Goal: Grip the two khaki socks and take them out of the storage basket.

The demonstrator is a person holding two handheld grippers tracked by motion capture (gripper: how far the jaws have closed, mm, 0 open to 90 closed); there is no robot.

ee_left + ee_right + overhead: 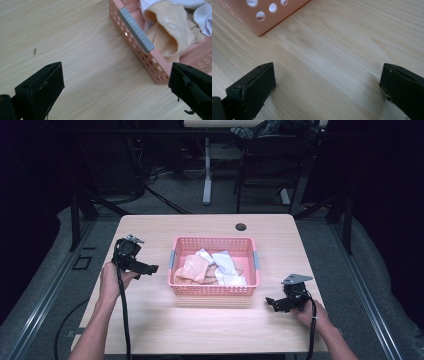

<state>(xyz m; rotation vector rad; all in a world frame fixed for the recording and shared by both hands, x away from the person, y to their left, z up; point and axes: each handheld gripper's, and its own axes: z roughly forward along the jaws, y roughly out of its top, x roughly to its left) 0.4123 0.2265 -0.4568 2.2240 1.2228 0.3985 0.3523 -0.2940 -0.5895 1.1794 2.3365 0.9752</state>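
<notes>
High view looks down on a pale wood-grain counter [150,320] with a pink perforated plastic basket [212,289] near its middle. Inside the basket lie crumpled cloths [200,267], some peach and some white; how many pieces there are cannot be made out, since they overlap. A grey handle [136,29] sits on the basket's short side wall. A small dark round hole [241,226] marks the counter's far edge.

The left gripper [150,269] is held above the counter just left of the basket, its fingers [42,87] spread wide with nothing between them. In the left gripper view the basket's corner and the peach cloth are cut off by the frame's top and right edges.

The right gripper [271,303] rests low near the basket's near right corner, apart from it, fingers [252,87] also wide open and empty. The right gripper view shows bare wood grain and one basket corner [262,15], cropped at the top.

Both forearms enter from the bottom edge, and a black cable [122,320] trails from each gripper. Beyond the counter the room is dark: grey floor, black frame legs, a white stand and tangled cables, hard to tell apart.
</notes>
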